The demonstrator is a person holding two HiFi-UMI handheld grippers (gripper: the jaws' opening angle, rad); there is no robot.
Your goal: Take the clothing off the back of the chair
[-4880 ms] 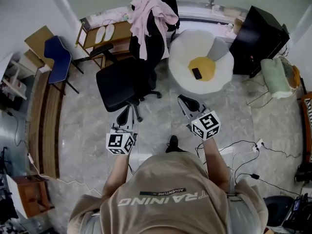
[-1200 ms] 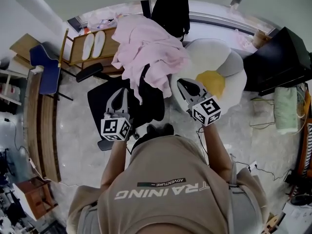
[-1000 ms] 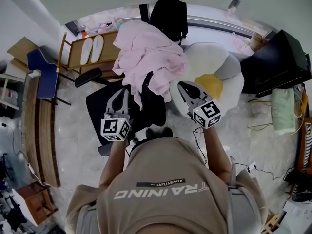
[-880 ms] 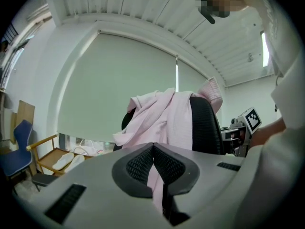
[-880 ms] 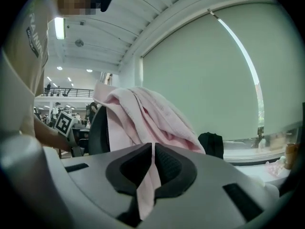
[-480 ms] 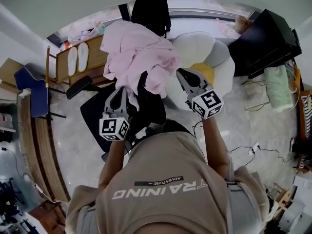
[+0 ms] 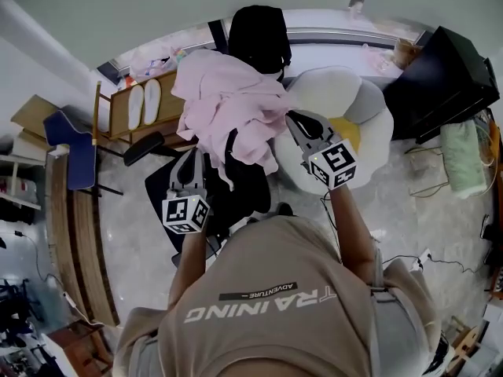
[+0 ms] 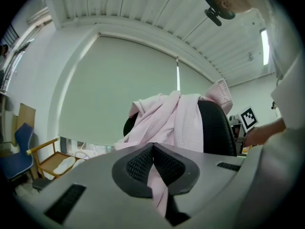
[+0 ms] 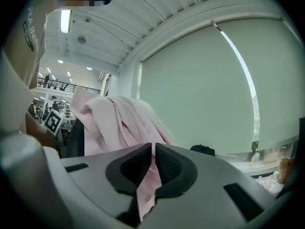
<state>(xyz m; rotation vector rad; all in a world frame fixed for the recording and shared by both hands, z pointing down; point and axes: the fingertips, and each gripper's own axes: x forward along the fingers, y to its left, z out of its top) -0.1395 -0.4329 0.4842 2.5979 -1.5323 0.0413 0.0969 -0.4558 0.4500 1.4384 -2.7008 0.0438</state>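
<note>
Btwn both jaws: pink garment (image 7: 228, 104)

The clothing (image 7: 228, 104) is soft, light pink and all crumpled. It hangs over the top of the back of the chair (image 7: 245, 185), a black office chair that stands upright on the floor, just past the person. Pink folds fall down both sides of the black back, and a thin strip dangles on the near side. The left gripper (image 7: 191, 155) has its jaws closed on a pink edge at the left. The right gripper (image 7: 293, 119) has its jaws closed on another pink edge at the right. The black seat shows below the cloth, to the left.
</note>
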